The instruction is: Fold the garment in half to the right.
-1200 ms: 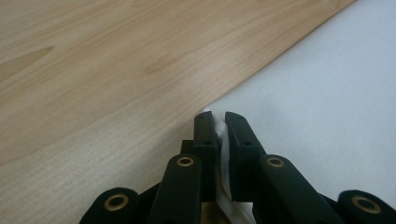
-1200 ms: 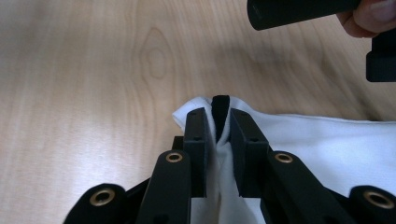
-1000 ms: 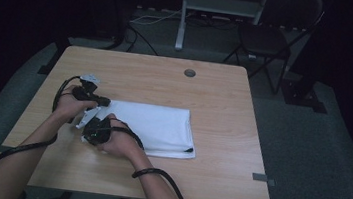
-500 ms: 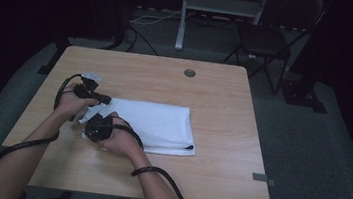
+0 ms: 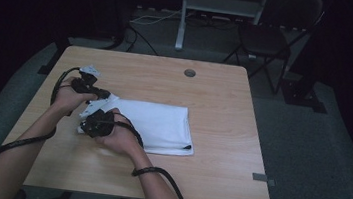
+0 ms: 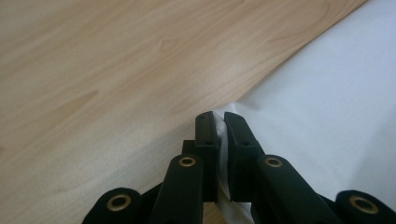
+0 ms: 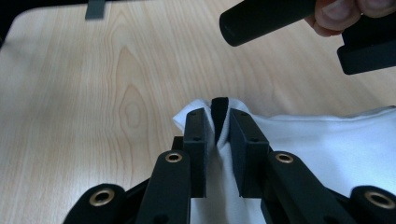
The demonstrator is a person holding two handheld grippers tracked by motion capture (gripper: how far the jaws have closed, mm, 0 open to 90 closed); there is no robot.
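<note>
White cloth [image 5: 154,126], folded flat into a rectangle, lies left of centre on the light wood desk [image 5: 223,115], with a small dark mark at its near right corner. Both hand-held grippers are working its left edge. The left hand-held gripper [image 5: 96,92] sits at the far left corner, and in the left gripper view its jaws are pinched tight on a thin fold of the cloth [image 6: 327,107], the fabric squeezed between the black pads right at the hem where it meets the bare desk [image 6: 93,70]. The right hand-held gripper [image 5: 92,125] is at the near left corner, just beside the left one; in the right gripper view its jaws clamp a bunched-up corner of the cloth [image 7: 327,144], which puffs up above the pads. Past it, the left hand-held gripper's dark handle and a few fingers [image 7: 327,14] hover over the desk [image 7: 93,93]. Beyond the desk stands a dark folding chair [image 5: 272,40].
</note>
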